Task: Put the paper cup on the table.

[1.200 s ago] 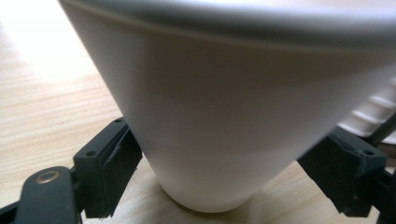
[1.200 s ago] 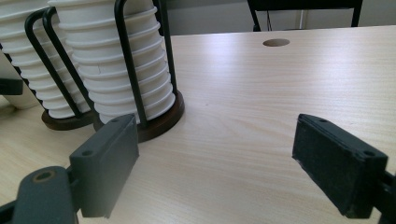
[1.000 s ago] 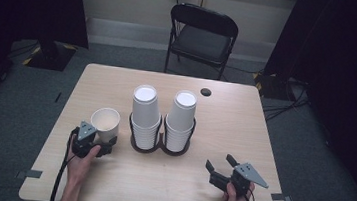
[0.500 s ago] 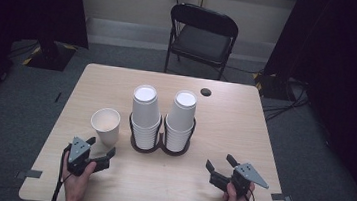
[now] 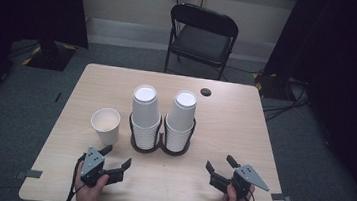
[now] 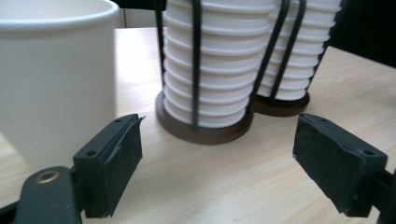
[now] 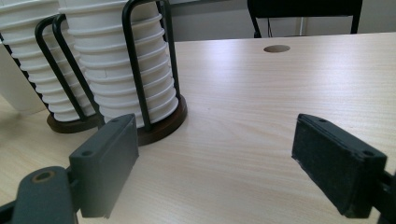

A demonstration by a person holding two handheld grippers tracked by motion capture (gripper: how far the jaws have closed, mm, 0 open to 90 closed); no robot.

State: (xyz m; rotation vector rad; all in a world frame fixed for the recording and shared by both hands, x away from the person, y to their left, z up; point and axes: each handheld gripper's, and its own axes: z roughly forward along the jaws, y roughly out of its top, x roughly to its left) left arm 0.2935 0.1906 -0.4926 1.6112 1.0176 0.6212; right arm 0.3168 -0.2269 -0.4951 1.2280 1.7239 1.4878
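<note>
The landmark here is the double cup holder [image 5: 161,138], a dark wire rack with two round brown bases, standing at the middle of the pale wooden table [image 5: 243,132]. Everything else is placed against it.

Just left of the holder, apart from it, stands a single paper cup [image 5: 105,125]. It is upright with its mouth up, plain off-white, with a rolled rim and walls that narrow a little toward the base; the inside looks cream-coloured. In the left gripper view the same cup [image 6: 56,79] rises large at the left, its smooth wall blank and unmarked, just past the left pad.

Nearer the person than that cup, and to the left of the holder, the left gripper [image 5: 116,159] rests low at the table's front edge in a hand [image 5: 87,191]. Its jaws stand apart with nothing between them; they touch neither the cup nor the holder.

Inside the holder sit two stacks of white cups turned mouth-down: the left stack [image 5: 145,114] and the right stack [image 5: 180,118], each showing a flat round bottom on top and ribbed, nested rims below, caged by black wire loops.

Behind the holder to its right, a small dark round hole [image 5: 206,92] shows in the tabletop.

To the holder's right and toward the person, the right gripper [image 5: 220,167] lies near the front edge, its jaws open and empty, pointed toward the holder.
</note>
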